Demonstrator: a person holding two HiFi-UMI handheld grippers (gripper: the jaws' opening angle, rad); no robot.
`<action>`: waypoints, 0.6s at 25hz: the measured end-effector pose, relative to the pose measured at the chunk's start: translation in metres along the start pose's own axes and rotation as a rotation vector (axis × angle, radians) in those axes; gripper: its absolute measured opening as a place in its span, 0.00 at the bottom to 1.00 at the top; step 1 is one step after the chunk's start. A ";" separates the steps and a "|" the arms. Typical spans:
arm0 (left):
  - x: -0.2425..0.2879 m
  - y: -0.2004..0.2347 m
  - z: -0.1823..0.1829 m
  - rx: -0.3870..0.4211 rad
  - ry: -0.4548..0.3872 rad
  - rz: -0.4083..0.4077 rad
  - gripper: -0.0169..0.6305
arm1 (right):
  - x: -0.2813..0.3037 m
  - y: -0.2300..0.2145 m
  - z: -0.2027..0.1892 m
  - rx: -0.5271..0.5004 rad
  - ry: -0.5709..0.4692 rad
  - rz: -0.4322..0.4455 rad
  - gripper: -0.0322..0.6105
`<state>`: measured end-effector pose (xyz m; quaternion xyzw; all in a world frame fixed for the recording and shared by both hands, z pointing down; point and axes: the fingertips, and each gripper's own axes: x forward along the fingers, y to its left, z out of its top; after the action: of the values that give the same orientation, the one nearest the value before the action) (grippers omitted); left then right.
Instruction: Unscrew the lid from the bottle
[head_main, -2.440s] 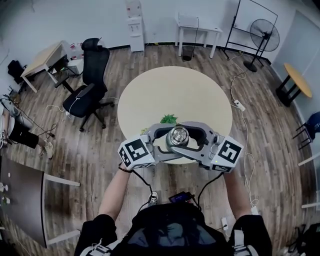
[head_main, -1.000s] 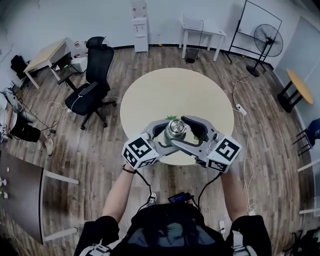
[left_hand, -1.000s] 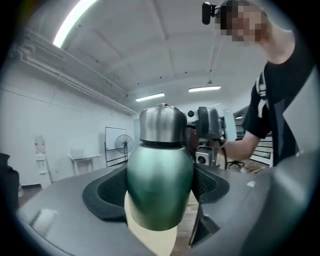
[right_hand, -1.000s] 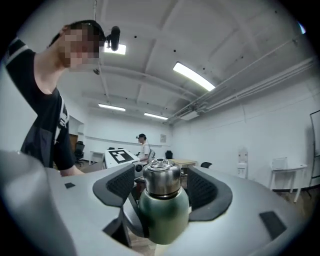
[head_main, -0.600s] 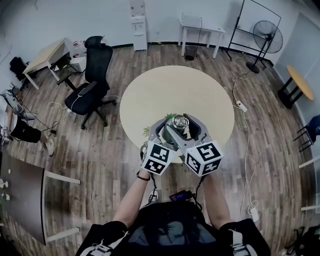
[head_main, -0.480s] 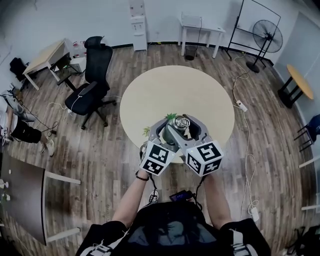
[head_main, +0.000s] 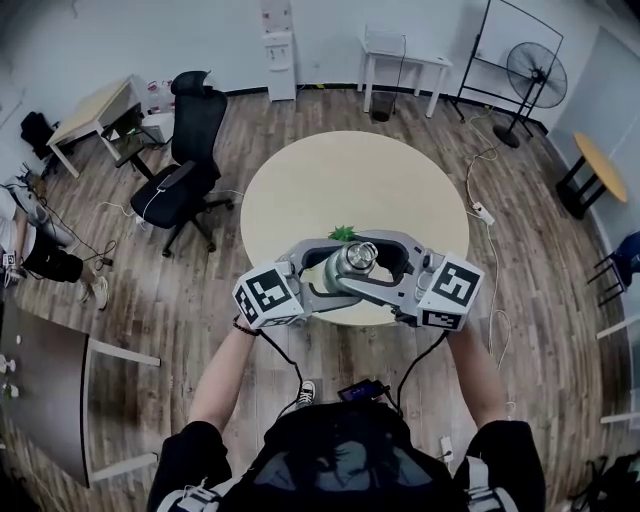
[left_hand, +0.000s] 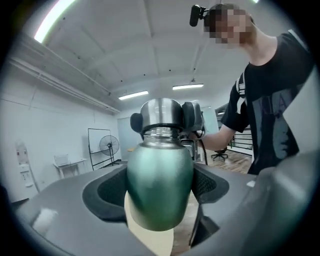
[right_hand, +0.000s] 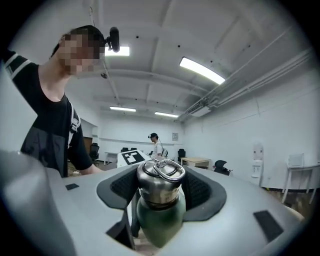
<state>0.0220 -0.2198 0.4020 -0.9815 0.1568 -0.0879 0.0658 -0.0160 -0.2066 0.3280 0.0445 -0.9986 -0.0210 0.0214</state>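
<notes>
The green bottle (left_hand: 160, 182) is held over the near part of the round bench (head_main: 350, 180). The left claw (left_hand: 161, 192) clamps its body, and the right claw (right_hand: 160, 192) is closed on the steel lid (right_hand: 159, 176). Half a second ago both claws sat side by side; now they're swung wide apart. A small plant (head_main: 342, 233) sits just behind.

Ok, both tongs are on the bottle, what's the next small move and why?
Probably twist the right tongs counterclockwise: they grip the lid, while the left tongs clamp the bottle, and the lid looks fully seated.
</notes>
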 end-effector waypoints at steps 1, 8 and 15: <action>0.000 0.005 -0.003 -0.010 -0.004 0.038 0.60 | 0.000 -0.004 0.001 0.000 -0.019 -0.040 0.46; -0.028 0.054 -0.021 -0.099 -0.034 0.425 0.60 | -0.033 -0.047 0.002 0.006 -0.150 -0.414 0.46; -0.061 0.076 -0.010 -0.122 -0.041 0.773 0.60 | -0.072 -0.077 -0.035 -0.015 -0.128 -0.771 0.46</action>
<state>-0.0595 -0.2732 0.3905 -0.8538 0.5184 -0.0275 0.0388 0.0643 -0.2779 0.3568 0.4151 -0.9076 -0.0374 -0.0501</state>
